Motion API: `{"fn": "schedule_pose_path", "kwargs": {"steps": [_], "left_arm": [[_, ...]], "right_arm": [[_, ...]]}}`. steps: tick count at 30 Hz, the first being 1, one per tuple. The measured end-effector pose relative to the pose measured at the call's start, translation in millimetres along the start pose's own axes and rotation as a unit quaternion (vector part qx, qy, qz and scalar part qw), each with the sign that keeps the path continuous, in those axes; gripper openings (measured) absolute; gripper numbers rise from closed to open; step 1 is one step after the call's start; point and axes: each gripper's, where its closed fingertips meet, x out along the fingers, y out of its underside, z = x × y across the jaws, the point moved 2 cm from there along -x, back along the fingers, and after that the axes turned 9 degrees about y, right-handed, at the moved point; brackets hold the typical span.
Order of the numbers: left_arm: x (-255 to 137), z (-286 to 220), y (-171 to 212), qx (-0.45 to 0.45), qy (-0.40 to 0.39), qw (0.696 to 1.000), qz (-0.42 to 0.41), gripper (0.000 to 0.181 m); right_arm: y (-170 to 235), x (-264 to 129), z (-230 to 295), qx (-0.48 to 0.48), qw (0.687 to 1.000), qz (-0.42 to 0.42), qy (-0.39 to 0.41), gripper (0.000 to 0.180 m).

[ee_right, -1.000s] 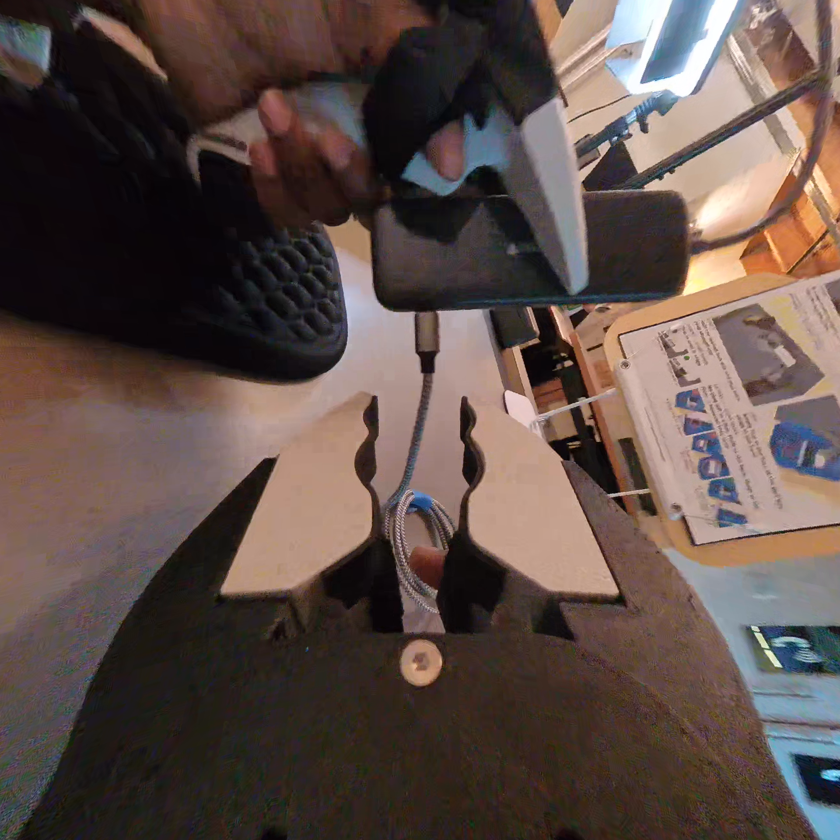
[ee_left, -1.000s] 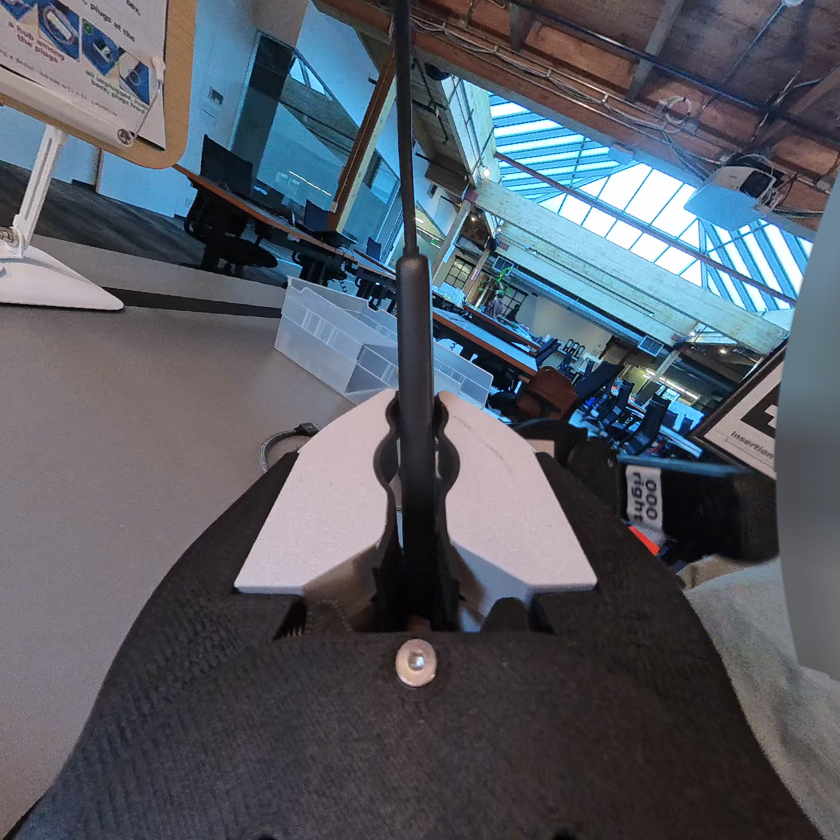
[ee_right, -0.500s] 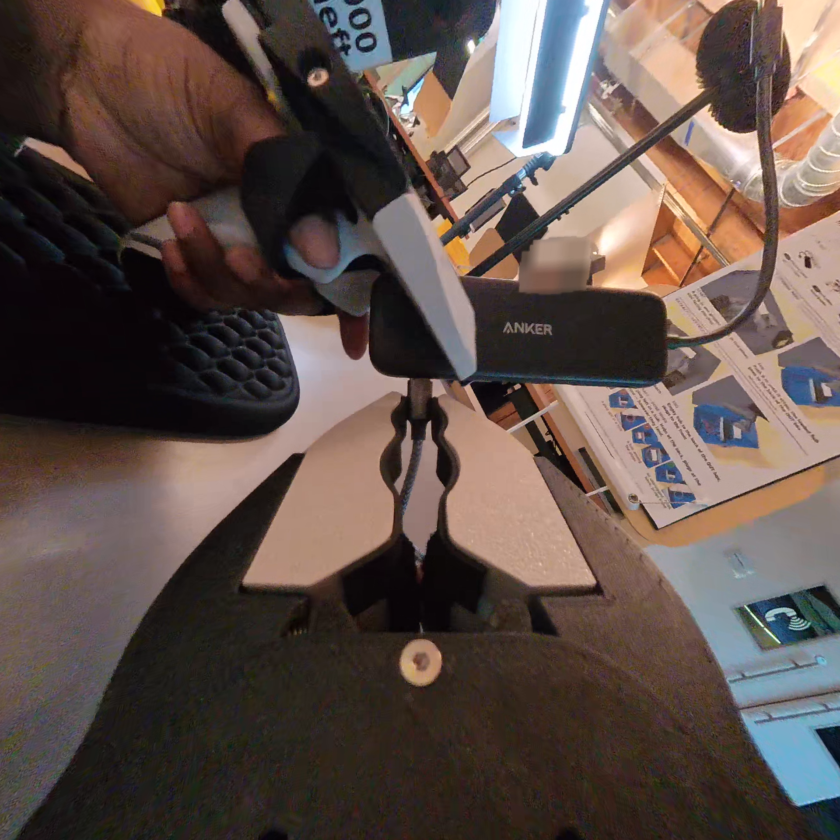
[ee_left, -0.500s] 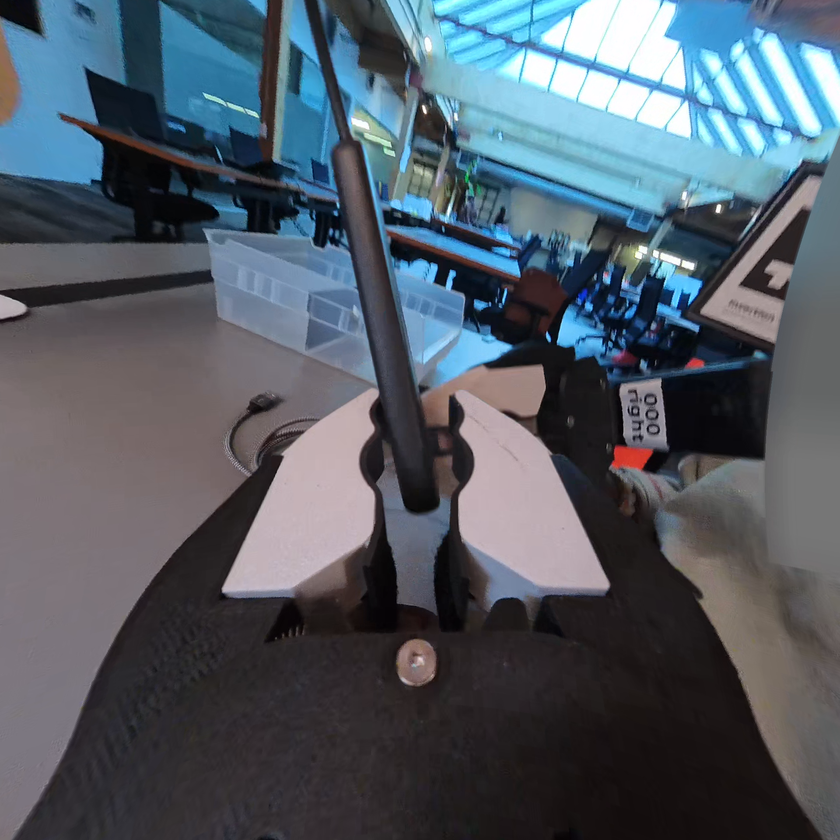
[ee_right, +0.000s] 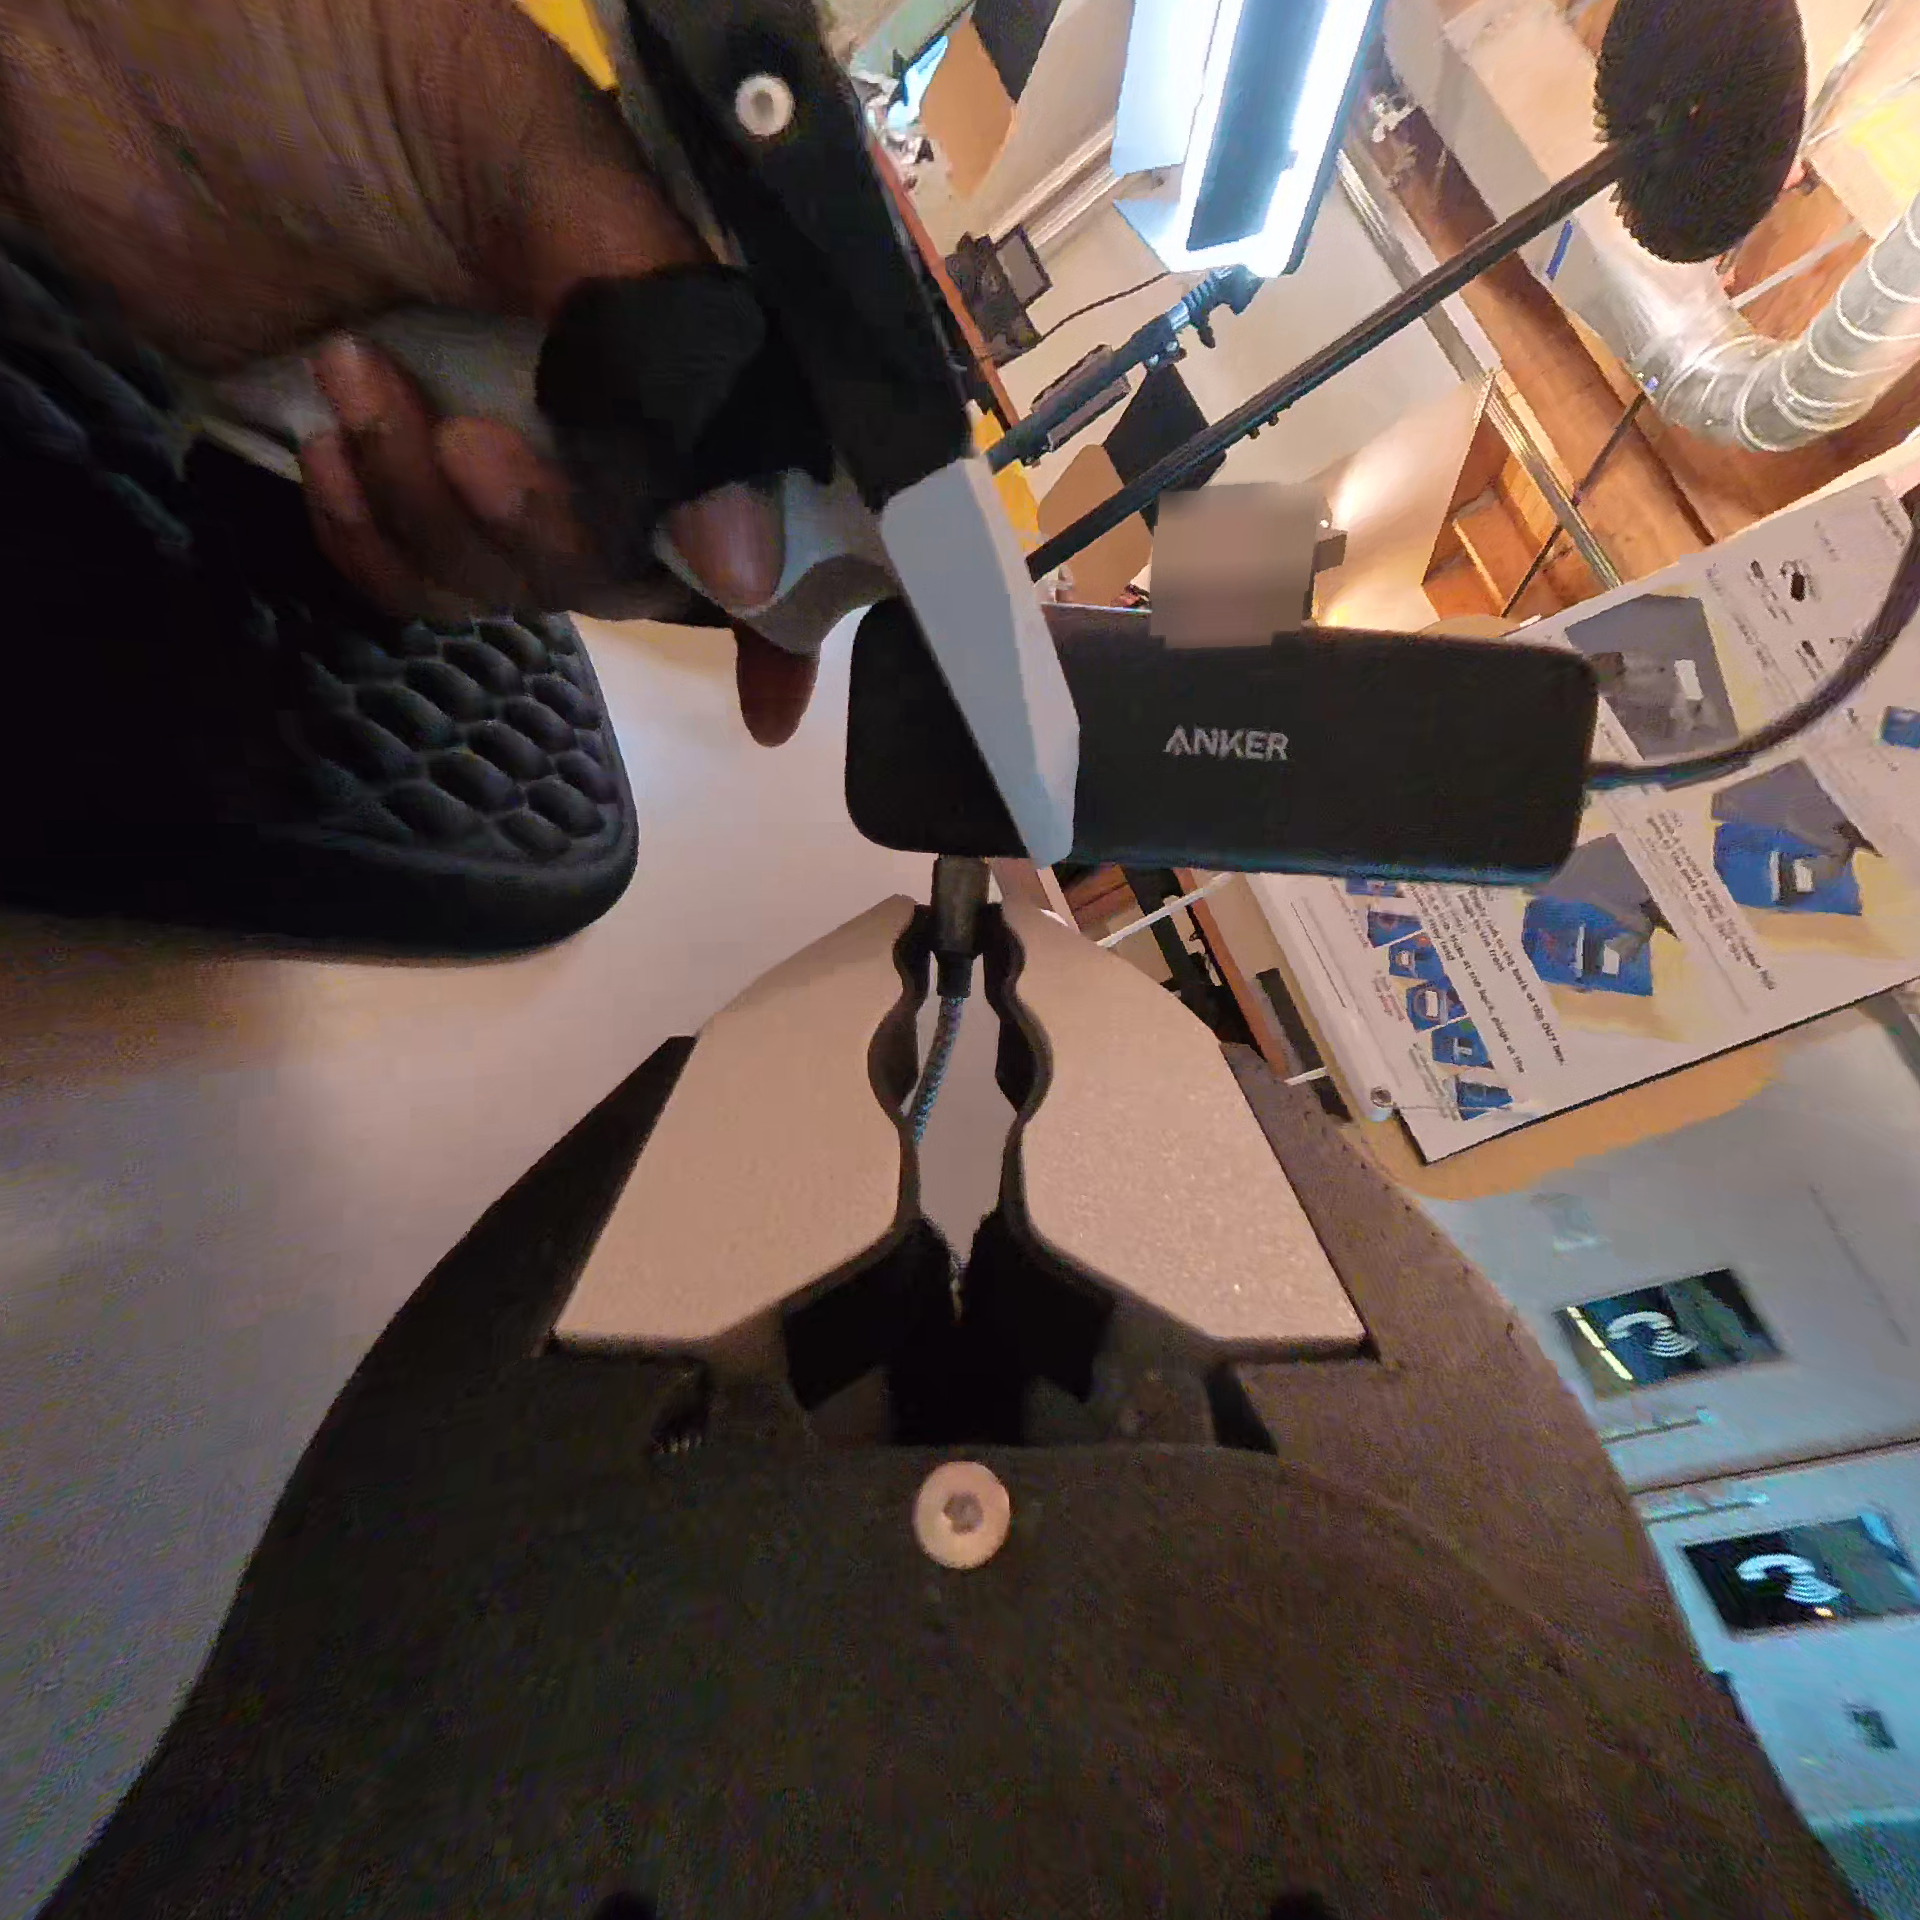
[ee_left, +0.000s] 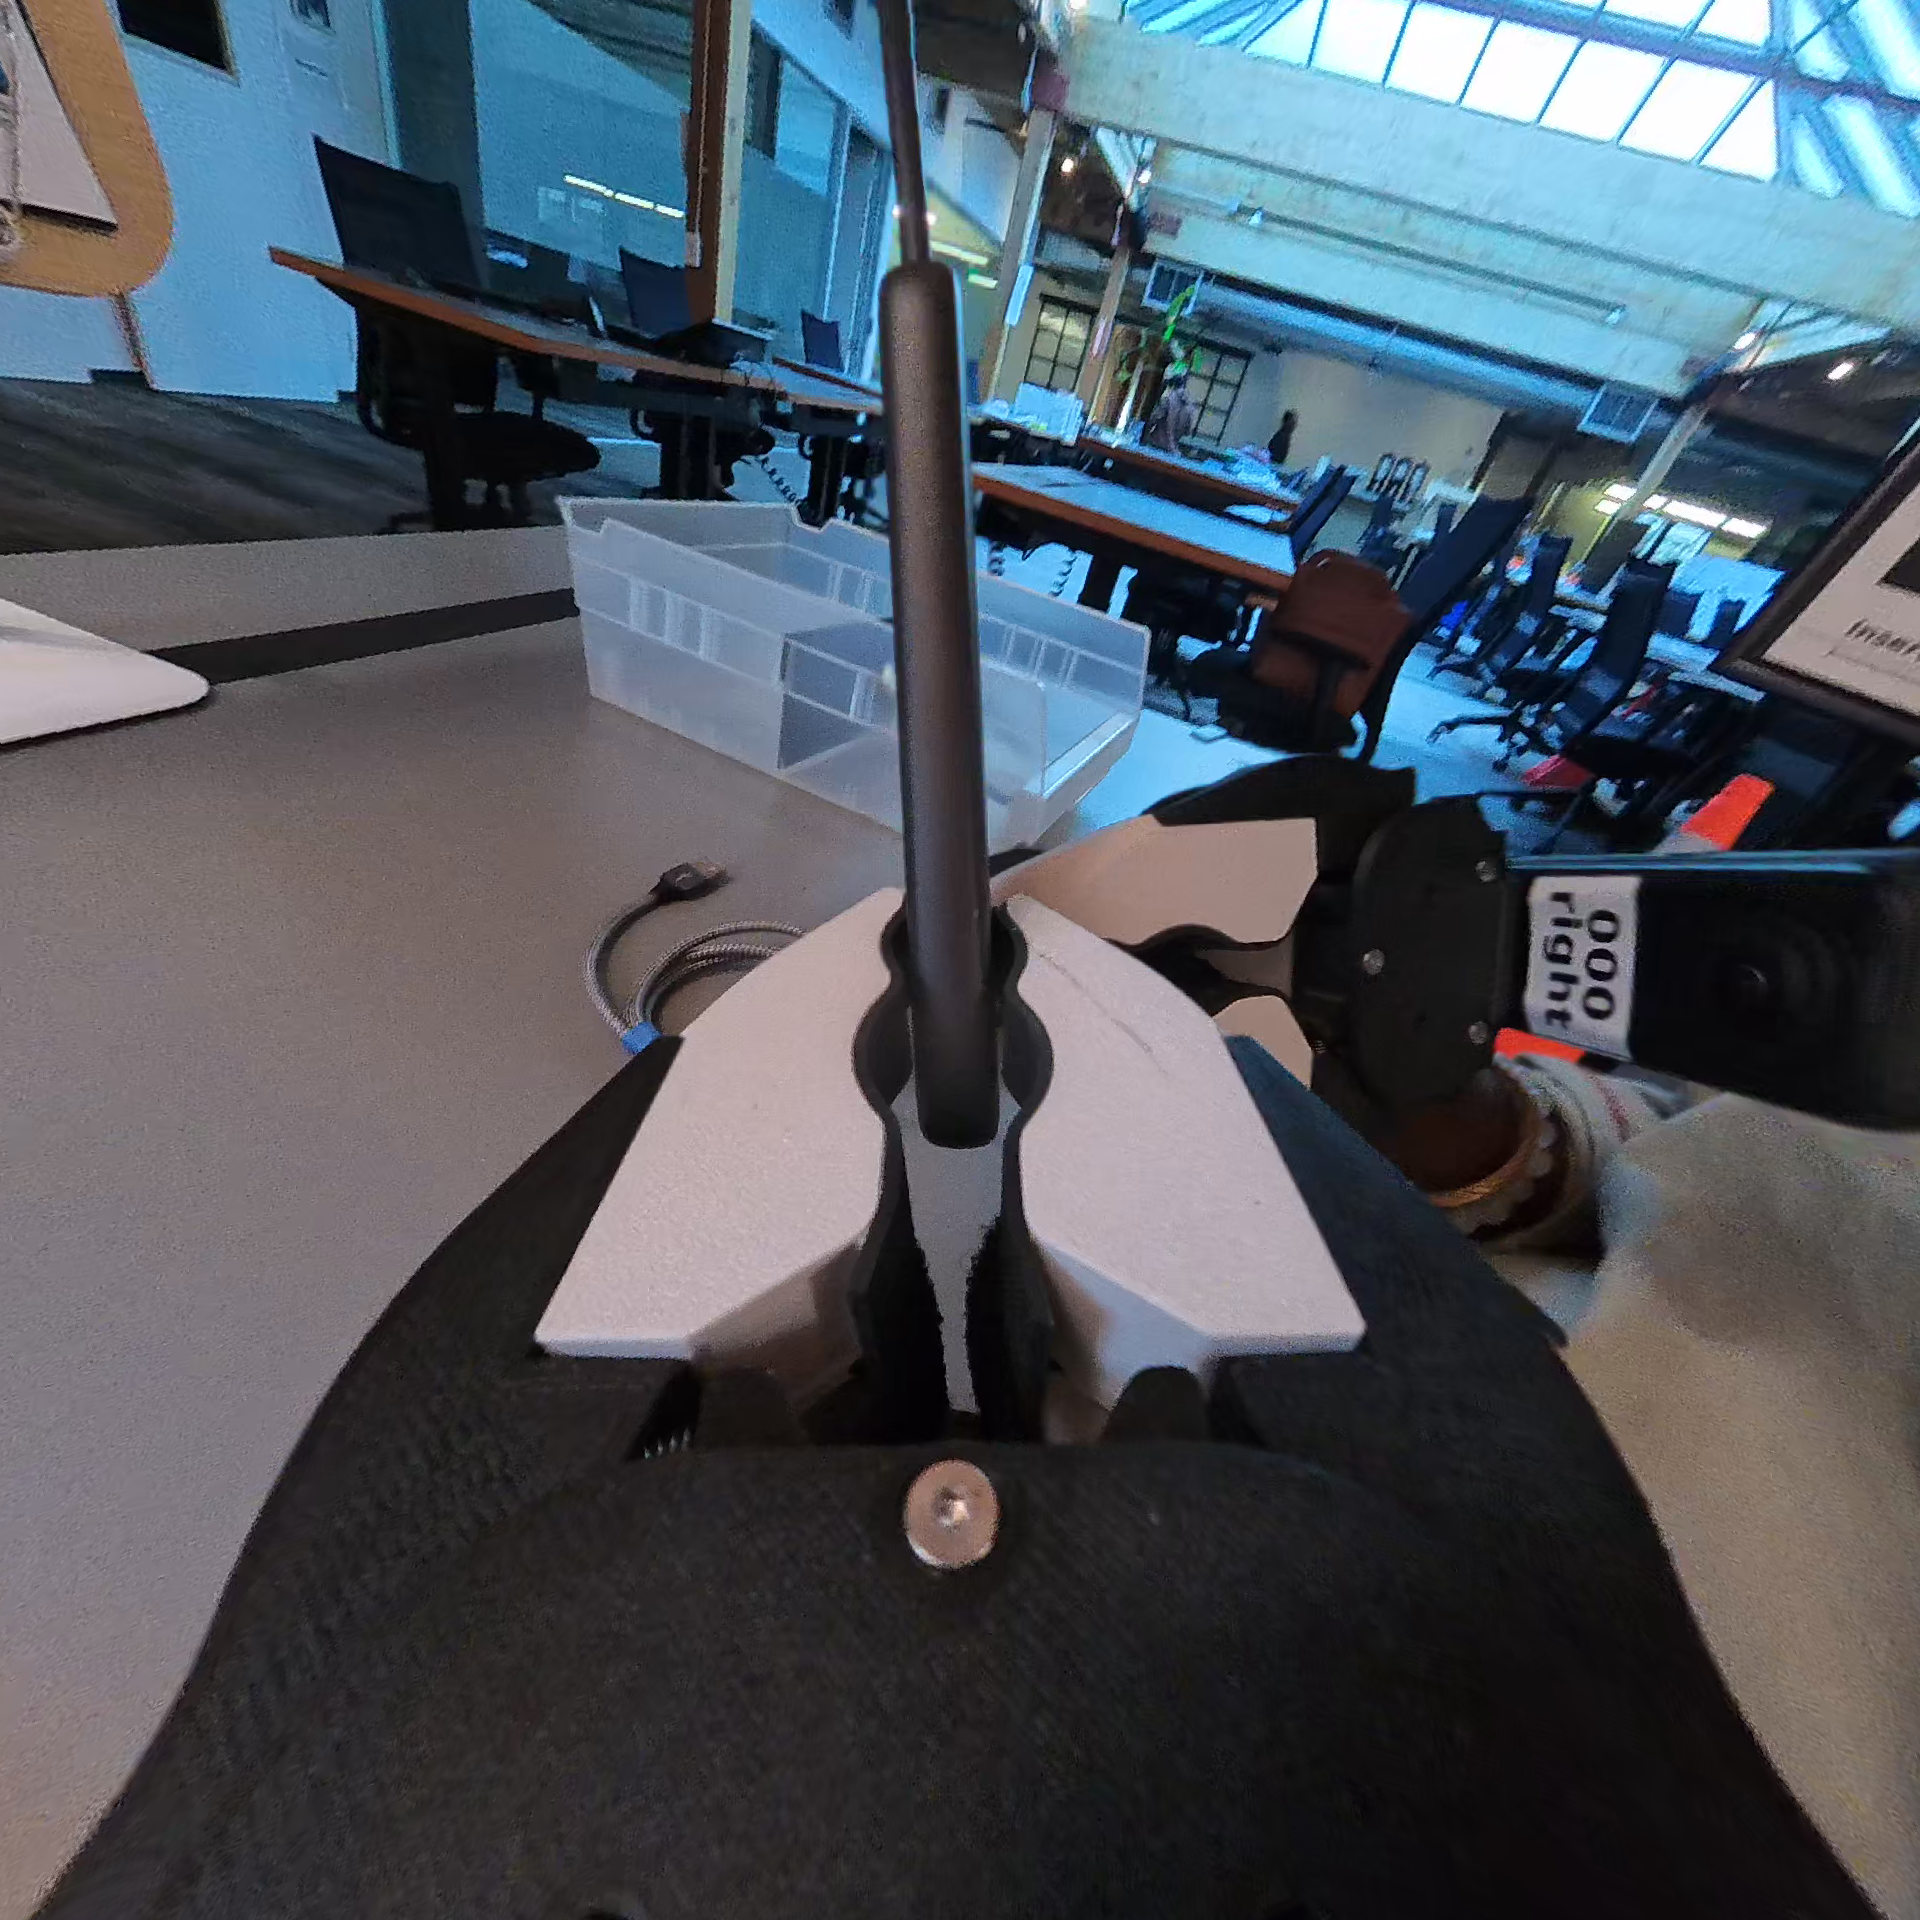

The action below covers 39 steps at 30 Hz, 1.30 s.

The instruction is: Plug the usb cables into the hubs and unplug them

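My left gripper [ee_left: 948, 940] is shut on the black USB hub [ee_left: 932, 665], held edge-on and upright above the grey table [ee_left: 260, 987]. In the right wrist view the hub [ee_right: 1330, 758] lies crosswise, with a left fingertip [ee_right: 987, 665] across its near end. My right gripper [ee_right: 954, 925] is shut on the plug [ee_right: 958, 902] of a braided USB cable [ee_right: 935, 1060]; the plug sits in the hub's underside port. The cable's coil [ee_left: 665, 971] and free plug [ee_left: 691, 881] lie on the table. The right gripper also shows in the left wrist view [ee_left: 1143, 894].
A clear plastic bin [ee_left: 831, 665] stands on the table behind the hub. A white stand base [ee_left: 83, 675] sits at the far left. An instruction board [ee_right: 1662, 831] stands to the right in the right wrist view. A person's hand [ee_right: 416, 312] holds the left gripper.
My right gripper moved up to the hub and closed on the plug, from open a second ago. The hub has slid outward in my left gripper and stands more upright.
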Motion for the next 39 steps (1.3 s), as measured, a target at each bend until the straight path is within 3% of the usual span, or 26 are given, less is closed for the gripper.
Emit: {"fn": "schedule_pose_path", "kwargs": {"steps": [7, 14, 18, 21, 22, 24, 25, 27, 31, 35, 37, 39], "left_arm": [[2.4, -1.1, -4.3, -0.015, 0.009, 1.0, -0.016, 0.012], [-2.6, 6.0, 4.3, -0.043, 0.0, 0.999, 0.008, 0.012], [-3.6, 4.9, -2.6, -0.046, 0.005, 0.999, -0.017, 0.012], [-5.0, 4.7, -5.8, -0.042, 0.009, 0.999, -0.018, 0.012], [-6.1, 6.7, -5.5, -0.038, 0.004, 0.999, -0.011, 0.013], [-45.7, 20.1, -36.7, -0.036, -0.047, 0.992, -0.116, 0.012], [-75.1, 24.5, -51.9, -0.039, -0.063, 0.984, -0.165, 0.012], [-93.3, 18.4, -57.8, 0.009, -0.087, 0.986, -0.139, 0.012], [-46.7, -7.9, -46.3, 0.067, -0.039, 0.996, -0.051, 0.013], [-40.1, 20.6, -30.4, 0.066, -0.099, 0.991, -0.059, 0.012], [-43.1, 39.7, -23.1, -0.002, -0.129, 0.988, -0.088, 0.012], [-41.1, 40.3, -22.5, -0.045, -0.109, 0.988, -0.103, 0.013]], "right_arm": [[1.6, -0.7, -7.7, 0.086, 0.996, 0.011, 0.005, 0.011], [3.7, 1.1, 8.0, -0.075, 0.997, 0.022, -0.015, 0.01], [0.3, 1.5, 1.2, -0.003, 1.0, 0.022, -0.008, 0.01], [0.2, 1.6, -2.2, -0.017, 1.0, 0.025, 0.002, 0.01], [7.3, 0.8, -3.9, -0.047, 0.998, 0.051, 0.012, 0.009], [74.0, -12.4, -19.1, -0.124, 0.969, 0.211, 0.031, 0.01], [72.6, -19.6, -23.3, -0.045, 0.982, 0.184, 0.02, 0.01], [9.8, -25.7, -45.0, 0.094, 0.995, 0.033, 0.03, 0.009], [-56.1, -16.8, -35.8, -0.03, 0.997, -0.068, 0.01, 0.009], [-52.8, -34.3, -27.8, 0.02, 0.996, -0.087, -0.03, 0.01], [-32.9, -47.9, -40.8, 0.077, 0.994, -0.072, -0.018, 0.01], [-14.8, -57.9, -58.0, 0.136, 0.988, -0.07, -0.022, 0.01]]}}
